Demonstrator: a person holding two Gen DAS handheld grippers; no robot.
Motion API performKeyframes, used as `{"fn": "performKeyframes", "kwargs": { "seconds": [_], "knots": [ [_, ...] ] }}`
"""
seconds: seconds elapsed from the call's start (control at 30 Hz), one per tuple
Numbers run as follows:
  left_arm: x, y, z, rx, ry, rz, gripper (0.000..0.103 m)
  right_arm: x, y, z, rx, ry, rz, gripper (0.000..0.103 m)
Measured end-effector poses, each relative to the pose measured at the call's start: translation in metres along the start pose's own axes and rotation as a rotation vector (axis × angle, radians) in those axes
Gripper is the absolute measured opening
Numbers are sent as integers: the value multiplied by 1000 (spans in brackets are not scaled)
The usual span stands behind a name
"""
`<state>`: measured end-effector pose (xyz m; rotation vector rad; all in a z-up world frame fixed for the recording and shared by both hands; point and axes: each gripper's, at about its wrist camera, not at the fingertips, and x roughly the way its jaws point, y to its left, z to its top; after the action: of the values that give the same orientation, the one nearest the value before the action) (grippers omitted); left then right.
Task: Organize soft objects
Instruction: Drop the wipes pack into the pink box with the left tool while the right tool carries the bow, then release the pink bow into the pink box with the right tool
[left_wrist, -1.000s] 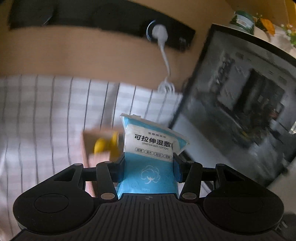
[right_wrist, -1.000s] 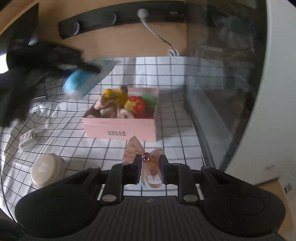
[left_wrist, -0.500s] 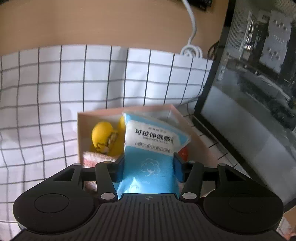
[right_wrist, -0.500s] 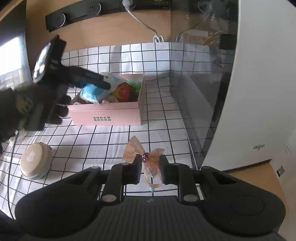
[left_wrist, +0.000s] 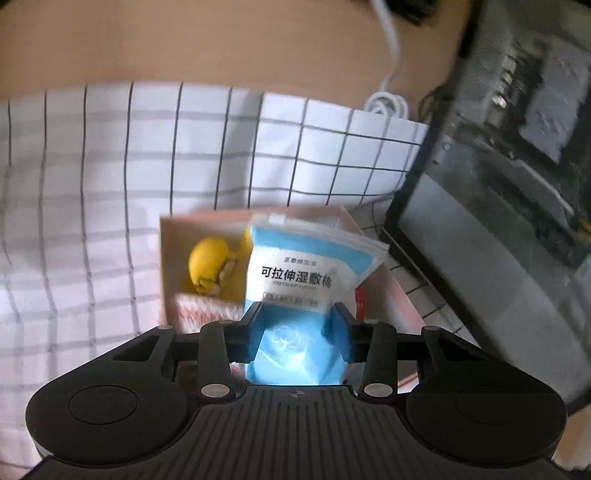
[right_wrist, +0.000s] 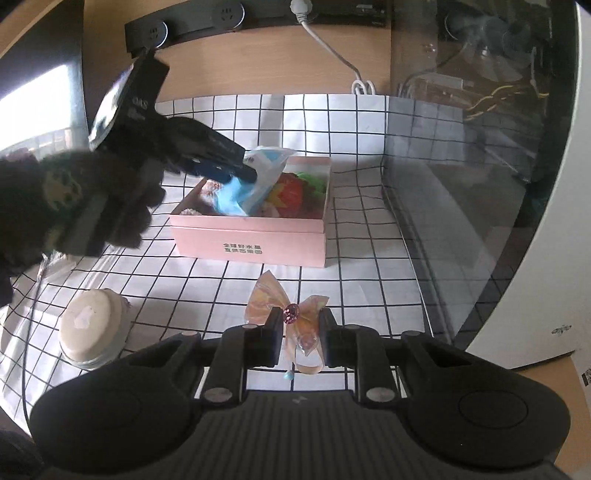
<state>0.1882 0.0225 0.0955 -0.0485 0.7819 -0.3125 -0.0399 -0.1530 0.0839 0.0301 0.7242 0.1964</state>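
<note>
My left gripper (left_wrist: 299, 321) is shut on a blue and white cotton pad packet (left_wrist: 306, 273) and holds it tilted inside the pink box (left_wrist: 168, 266). The right wrist view shows this gripper (right_wrist: 236, 166), the packet (right_wrist: 255, 181) and the box (right_wrist: 251, 240) from the front. A yellow plush (left_wrist: 210, 266) and a red soft toy (right_wrist: 291, 188) lie in the box. My right gripper (right_wrist: 299, 332) is shut on a peach ribbon bow (right_wrist: 295, 317) with a pink gem, held above the checked cloth in front of the box.
A round cream jar (right_wrist: 92, 325) stands at the front left. A dark glass case (right_wrist: 461, 184) rises on the right. A white cable (right_wrist: 332, 48) hangs from the wall sockets (right_wrist: 229, 14) behind the box.
My left gripper has carried the packet down to the pink box and now holds it inside. My right gripper has kept the bow and stayed in front of the box.
</note>
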Motion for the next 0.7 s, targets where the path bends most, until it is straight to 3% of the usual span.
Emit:
{"fn": "performKeyframes", "kwargs": {
  "seconds": [0.17, 0.43, 0.7],
  "knots": [
    [24, 19, -3, -113, -6, -57, 46, 2, -9, -1, 26, 29, -27, 20],
    [16, -8, -21, -1, 52, 9, 44, 7, -2, 8, 4, 21, -12, 20],
    [-18, -18, -27, 11, 19, 13, 44, 10, -2, 52, -7, -55, 22, 20]
  ]
}}
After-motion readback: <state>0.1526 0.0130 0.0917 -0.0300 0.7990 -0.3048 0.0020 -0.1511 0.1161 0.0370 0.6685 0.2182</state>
